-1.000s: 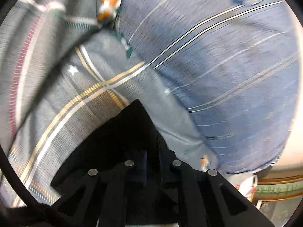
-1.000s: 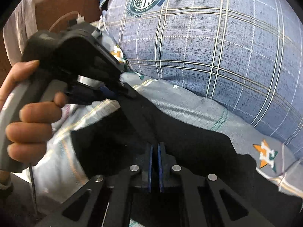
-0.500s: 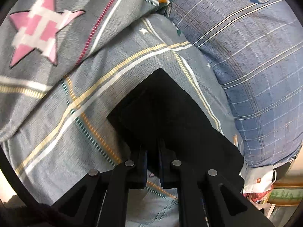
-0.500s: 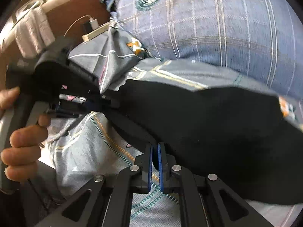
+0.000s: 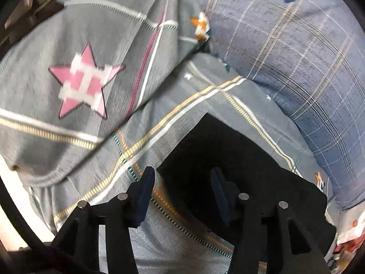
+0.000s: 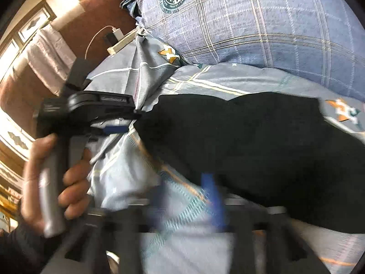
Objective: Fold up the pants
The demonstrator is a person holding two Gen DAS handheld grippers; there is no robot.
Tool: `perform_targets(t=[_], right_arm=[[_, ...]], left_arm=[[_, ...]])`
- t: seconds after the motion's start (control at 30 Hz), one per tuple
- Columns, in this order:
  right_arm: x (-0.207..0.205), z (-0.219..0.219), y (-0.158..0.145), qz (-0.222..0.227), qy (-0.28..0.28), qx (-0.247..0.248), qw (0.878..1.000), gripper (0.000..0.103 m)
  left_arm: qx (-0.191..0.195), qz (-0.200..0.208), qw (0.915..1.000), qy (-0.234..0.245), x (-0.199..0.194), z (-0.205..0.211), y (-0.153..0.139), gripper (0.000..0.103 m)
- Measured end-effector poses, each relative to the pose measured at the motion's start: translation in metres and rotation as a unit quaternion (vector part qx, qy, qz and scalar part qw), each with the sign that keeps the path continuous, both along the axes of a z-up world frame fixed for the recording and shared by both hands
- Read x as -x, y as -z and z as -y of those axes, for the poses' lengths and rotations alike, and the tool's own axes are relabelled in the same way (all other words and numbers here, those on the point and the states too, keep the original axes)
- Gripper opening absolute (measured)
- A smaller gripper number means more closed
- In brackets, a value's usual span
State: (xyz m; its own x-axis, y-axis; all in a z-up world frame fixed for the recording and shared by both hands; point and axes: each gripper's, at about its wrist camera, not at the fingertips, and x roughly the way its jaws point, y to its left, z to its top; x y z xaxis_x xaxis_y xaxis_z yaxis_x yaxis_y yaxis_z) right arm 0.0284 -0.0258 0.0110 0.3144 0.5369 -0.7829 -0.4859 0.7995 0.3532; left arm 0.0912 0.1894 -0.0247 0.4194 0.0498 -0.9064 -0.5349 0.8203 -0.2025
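Black pants lie on plaid bedding; left gripper spread wide.

Black pants; grey sheet with yellow-white stripes, pink star; blue plaid pillow

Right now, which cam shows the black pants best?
Right wrist: the black pants spread wide across the bedsheet, most of their outline visible. Left wrist shows only a corner behind the open left tongs.
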Motion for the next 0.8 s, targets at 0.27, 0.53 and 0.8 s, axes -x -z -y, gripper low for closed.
perform_targets(t=[0.27, 0.53, 0.8], right_arm=[[0.002, 0.127, -0.061, 0.053, 0.130, -0.044, 0.989, 0.082], [-0.018, 0.283, -0.050, 0.008, 0.361, -0.102, 0.927, 0.068], [0.000, 0.375, -0.067, 0.018, 0.421, -0.127, 0.898, 0.051]], left_arm=[[-0.100, 0.164, 0.9717, 0.138, 0.019, 0.078, -0.056, 0.079], [-0.082, 0.205, 0.9332, 0.284, 0.034, 0.169, -0.039, 0.079], [-0.116, 0.180, 0.8662, 0.452, 0.055, 0.330, -0.035, 0.079]])
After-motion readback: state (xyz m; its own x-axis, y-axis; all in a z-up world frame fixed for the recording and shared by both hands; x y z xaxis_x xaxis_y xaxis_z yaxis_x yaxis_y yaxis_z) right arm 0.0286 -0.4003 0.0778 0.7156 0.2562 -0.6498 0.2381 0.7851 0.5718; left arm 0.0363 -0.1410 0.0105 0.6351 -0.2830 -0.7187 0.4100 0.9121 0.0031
